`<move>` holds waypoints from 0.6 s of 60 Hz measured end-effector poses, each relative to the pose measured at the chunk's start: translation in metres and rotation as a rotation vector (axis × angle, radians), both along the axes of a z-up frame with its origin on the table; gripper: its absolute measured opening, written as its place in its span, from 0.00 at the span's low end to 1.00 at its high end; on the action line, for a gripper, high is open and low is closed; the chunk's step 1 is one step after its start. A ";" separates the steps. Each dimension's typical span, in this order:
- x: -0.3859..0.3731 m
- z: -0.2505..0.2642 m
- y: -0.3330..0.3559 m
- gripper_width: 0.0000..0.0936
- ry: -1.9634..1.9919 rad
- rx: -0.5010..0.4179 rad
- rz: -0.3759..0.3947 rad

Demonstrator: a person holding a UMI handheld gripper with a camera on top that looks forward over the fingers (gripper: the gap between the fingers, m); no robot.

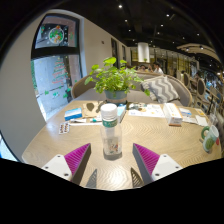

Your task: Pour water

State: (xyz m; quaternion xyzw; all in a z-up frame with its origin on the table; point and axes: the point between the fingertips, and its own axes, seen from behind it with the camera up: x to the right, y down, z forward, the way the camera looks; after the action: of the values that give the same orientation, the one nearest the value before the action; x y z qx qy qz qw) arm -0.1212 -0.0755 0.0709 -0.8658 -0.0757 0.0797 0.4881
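A clear plastic water bottle (110, 132) with a white cap stands upright on the round wooden table (60, 140), just ahead of my fingers and in line with the gap between them. My gripper (111, 160) is open, with the purple pads (77, 157) spread wide either side and nothing held. A small cup-like object (209, 142) with a green band sits at the table's right edge. No other vessel shows clearly.
A leafy green plant (118, 78) stands at the table's middle beyond the bottle. Papers and cards (75, 114) lie around it, with small boxes (178, 116) at the right. Chairs (165, 88) stand behind the table. A glass door (50, 70) is at the left.
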 end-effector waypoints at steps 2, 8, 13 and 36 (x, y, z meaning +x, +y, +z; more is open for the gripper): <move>-0.004 -0.008 0.014 0.92 0.003 0.001 -0.003; -0.008 -0.030 0.052 0.92 -0.008 0.004 -0.024; -0.012 -0.040 0.075 0.90 -0.002 0.017 -0.037; -0.016 -0.041 0.098 0.47 -0.005 0.055 -0.046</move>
State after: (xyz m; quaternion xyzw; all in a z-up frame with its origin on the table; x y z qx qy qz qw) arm -0.1368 0.0229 0.0304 -0.8538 -0.0594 0.0642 0.5132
